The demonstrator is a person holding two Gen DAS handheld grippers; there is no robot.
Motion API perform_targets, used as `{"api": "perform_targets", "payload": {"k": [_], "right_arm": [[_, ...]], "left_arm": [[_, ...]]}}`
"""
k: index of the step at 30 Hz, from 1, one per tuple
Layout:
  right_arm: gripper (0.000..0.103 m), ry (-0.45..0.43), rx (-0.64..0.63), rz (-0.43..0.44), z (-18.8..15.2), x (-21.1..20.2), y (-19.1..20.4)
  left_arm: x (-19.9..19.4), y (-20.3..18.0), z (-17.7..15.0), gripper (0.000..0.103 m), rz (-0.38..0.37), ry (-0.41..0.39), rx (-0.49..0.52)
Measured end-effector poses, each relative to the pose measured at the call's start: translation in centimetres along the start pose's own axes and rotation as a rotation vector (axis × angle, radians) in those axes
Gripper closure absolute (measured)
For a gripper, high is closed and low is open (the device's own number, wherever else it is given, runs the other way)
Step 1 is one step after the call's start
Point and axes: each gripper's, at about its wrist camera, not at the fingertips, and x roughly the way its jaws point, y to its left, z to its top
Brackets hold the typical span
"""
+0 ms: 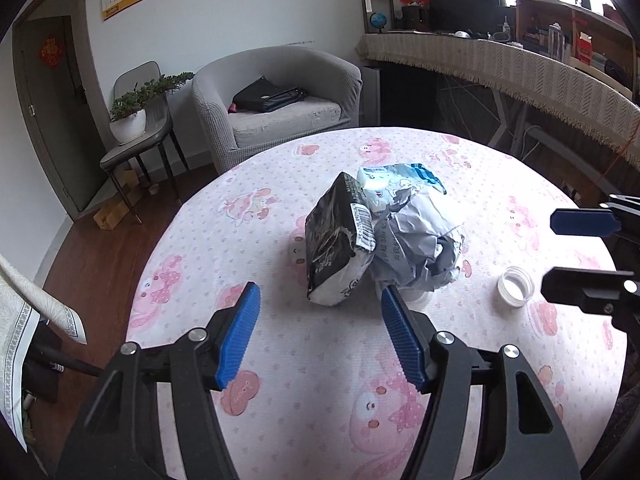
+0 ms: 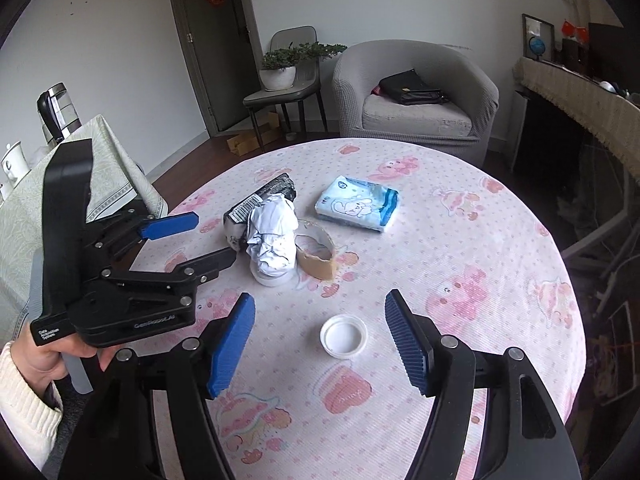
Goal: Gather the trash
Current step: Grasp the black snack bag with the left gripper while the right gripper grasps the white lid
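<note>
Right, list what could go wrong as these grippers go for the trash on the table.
1. The left gripper, open, faces the black packet, which leans on the crumpled paper; pulling one may topple the other.
2. The white cap lies flat and low before the open right gripper; the fingers might snag the pink tablecloth instead.
3. The torn cardboard ring touches the paper pile and could get knocked.

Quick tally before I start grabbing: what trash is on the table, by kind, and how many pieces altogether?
Black wrapper: 1
Crumpled white paper: 1
Blue tissue pack: 1
Torn cardboard ring: 1
White cap: 1
White round piece under the paper: 1
Total: 6
</note>
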Motion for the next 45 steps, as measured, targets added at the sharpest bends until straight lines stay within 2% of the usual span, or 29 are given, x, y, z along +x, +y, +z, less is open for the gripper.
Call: {"api": "perform_targets", "payload": {"k": [3, 6, 8, 13, 18, 20, 22, 25, 28, 35, 40, 45], "right_arm": [[0.034, 0.006, 0.007, -0.006, -0.2, 0.0, -0.4], [0.034, 0.013, 0.015, -0.011, -0.5, 0.0, -1.0], [0.034, 0.018, 0.018, -0.015, -0.6, 0.0, -1.3], [0.034, 0.027, 0.025, -0.018, -0.8, 0.0, -1.7], [0.034, 0.031, 0.033, -0.015, -0.7, 0.2, -1.8], [0.033, 0.046, 0.03, -0.016, -0.7, 0.7, -1.7], [0.033, 0.06, 0.027, -0.02, -0.8, 1.0, -1.6], [0.033, 0.071, 0.019, -0.023, -0.9, 1.3, -1.6], [0.032, 0.086, 0.003, -0.033, -1.0, 1.4, -1.5], [0.032, 0.115, -0.063, -0.068, -1.6, 1.6, -0.5], [0.046, 0.151, -0.064, -0.071, -1.8, 2.5, -0.6], [0.053, 0.163, -0.071, -0.079, -1.6, 3.4, -0.7]], "left_arm": [[0.7, 0.0, 0.3, 0.039, 0.001, 0.012, -0.017], [1.7, 0.0, 0.6, 0.049, -0.008, 0.06, -0.015], [2.1, 0.4, 0.6, 0.052, -0.012, 0.079, -0.03], [1.3, 1.1, 1.2, 0.052, -0.019, 0.041, -0.064], [1.8, 0.6, 1.5, 0.053, -0.023, 0.058, -0.057], [1.9, 0.4, 1.7, 0.058, -0.026, 0.057, -0.054], [2.1, 0.5, 1.8, 0.071, -0.038, 0.063, -0.061], [2.1, 0.6, 1.7, 0.081, -0.037, 0.064, -0.072], [1.9, 1.1, 1.7, 0.086, -0.044, 0.064, -0.088], [0.9, 2.7, 1.1, 0.089, -0.041, 0.061, -0.132], [-0.1, 3.3, 0.7, 0.089, -0.037, 0.056, -0.143], [-1.4, 4.2, 0.5, 0.089, -0.047, 0.039, -0.17]]}}
